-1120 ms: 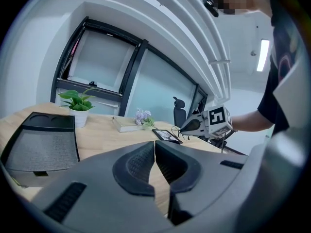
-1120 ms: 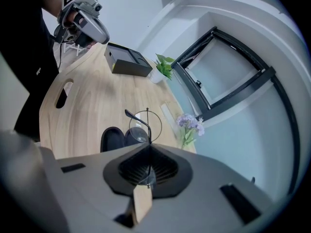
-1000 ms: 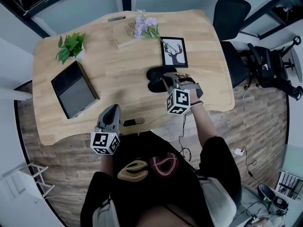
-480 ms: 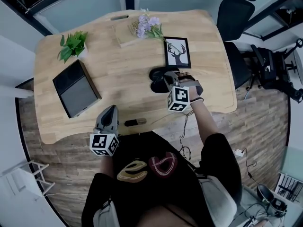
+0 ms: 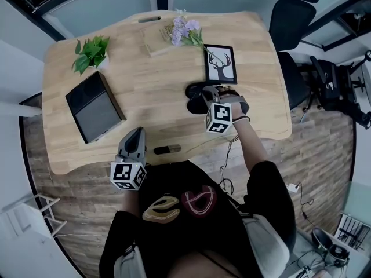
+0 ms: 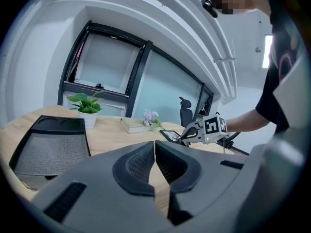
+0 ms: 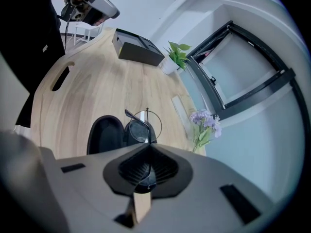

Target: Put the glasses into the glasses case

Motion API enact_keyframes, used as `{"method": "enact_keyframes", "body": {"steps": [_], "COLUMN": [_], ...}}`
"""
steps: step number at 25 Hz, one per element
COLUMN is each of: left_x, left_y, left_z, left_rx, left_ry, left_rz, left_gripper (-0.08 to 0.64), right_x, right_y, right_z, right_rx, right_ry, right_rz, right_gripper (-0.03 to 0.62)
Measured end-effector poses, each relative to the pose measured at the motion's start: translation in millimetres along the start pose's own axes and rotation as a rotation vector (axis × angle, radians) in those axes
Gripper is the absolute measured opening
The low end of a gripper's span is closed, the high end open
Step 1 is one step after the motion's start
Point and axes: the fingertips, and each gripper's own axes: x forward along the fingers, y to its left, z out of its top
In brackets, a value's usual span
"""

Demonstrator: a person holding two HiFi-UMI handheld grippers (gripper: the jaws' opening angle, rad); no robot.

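The black glasses case [image 7: 103, 136] lies open on the wooden table [image 5: 151, 91], both halves showing; in the head view the case [image 5: 193, 91] sits right of the table's middle, below a framed picture. My right gripper [image 7: 147, 148] is shut on the thin wire-rimmed glasses [image 7: 141, 124], which stick out past its tips and hang just over the case's right half. In the head view, the right gripper [image 5: 204, 101] points into the case from the near side. My left gripper [image 6: 155, 147] is shut with nothing in it, held near the table's front edge [image 5: 137, 134].
A black tray-like box [image 5: 93, 106] lies at the table's left, a potted plant [image 5: 88, 53] behind it. A book with purple flowers [image 5: 174, 35] and a framed deer picture [image 5: 221, 64] lie at the back. A small dark oblong thing [image 5: 167, 149] rests near the front edge. An office chair [image 5: 291, 16] stands at the right.
My right gripper has sunk a little toward the open case with the glasses still in it. The left gripper has stayed where it was.
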Motion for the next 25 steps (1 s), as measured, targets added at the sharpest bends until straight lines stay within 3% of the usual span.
{"method": "enact_keyframes", "body": {"steps": [12, 25], "left_x": [14.3, 7.8], "left_y": [-14.4, 3.9], "left_z": [1.4, -0.6], "left_rx": [-0.010, -0.027], "left_ry": [-0.007, 0.000], "left_rz": [-0.036, 0.011], "left_gripper": [0.018, 0.018], "right_x": [17.1, 32.0], "right_y": [6.1, 10.1], "right_z": [-3.7, -11.3], "right_rx": [-0.060, -0.085], "right_ry": [0.030, 0.068], "right_rz": [0.031, 0.048], "right_gripper": [0.014, 0.014]}}
